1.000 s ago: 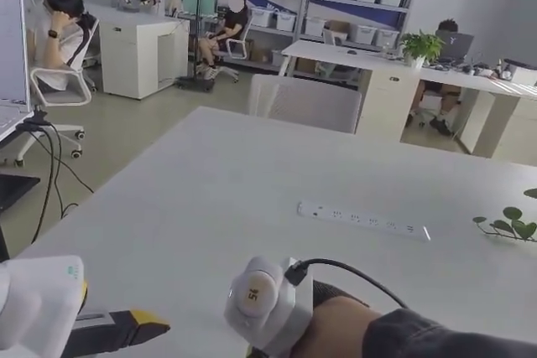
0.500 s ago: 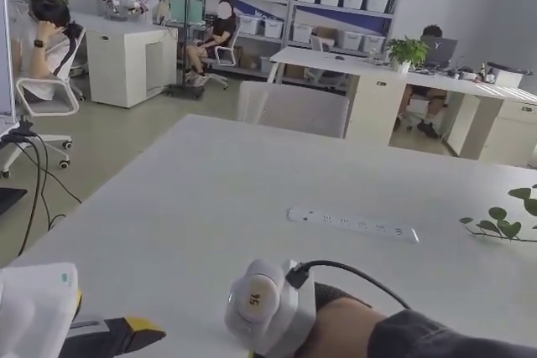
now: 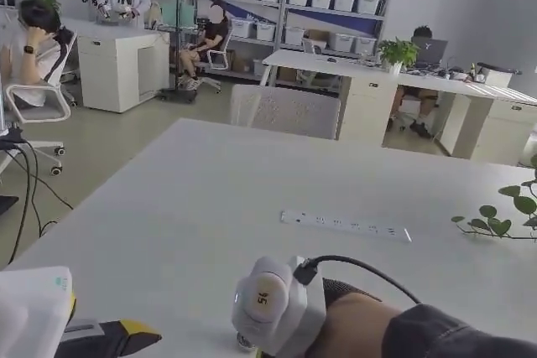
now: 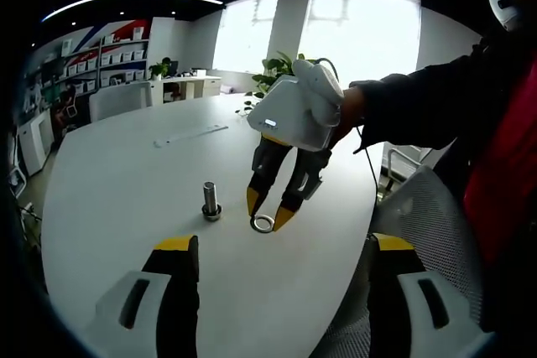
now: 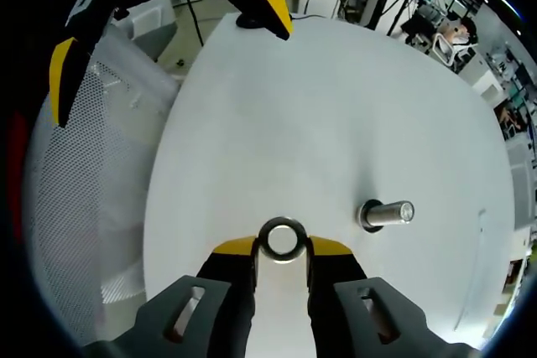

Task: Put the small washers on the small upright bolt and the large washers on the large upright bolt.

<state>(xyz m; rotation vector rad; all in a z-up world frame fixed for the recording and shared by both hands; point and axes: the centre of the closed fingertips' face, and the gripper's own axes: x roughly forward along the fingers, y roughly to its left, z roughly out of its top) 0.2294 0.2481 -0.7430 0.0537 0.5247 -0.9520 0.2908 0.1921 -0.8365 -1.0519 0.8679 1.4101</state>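
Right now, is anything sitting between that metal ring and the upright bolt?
Nothing visible does. The washer sits between the right tool tips, and only bare table separates it from the bolt beside it.

- My right gripper [image 4: 270, 222] points steeply downward, its jaws pinched against a washer [image 5: 282, 241], with my dark-sleeved forearm [image 3: 453, 337] behind it.
- My left gripper [image 4: 284, 245] sits low, jaws spread wide, facing the right one.

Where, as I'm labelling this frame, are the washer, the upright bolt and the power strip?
washer [image 5: 282, 222], right gripper view, ring's upper rim.
upright bolt [image 5: 384, 213], right gripper view, mid-shaft.
power strip [image 3: 344, 225], head view, middle of its top face.
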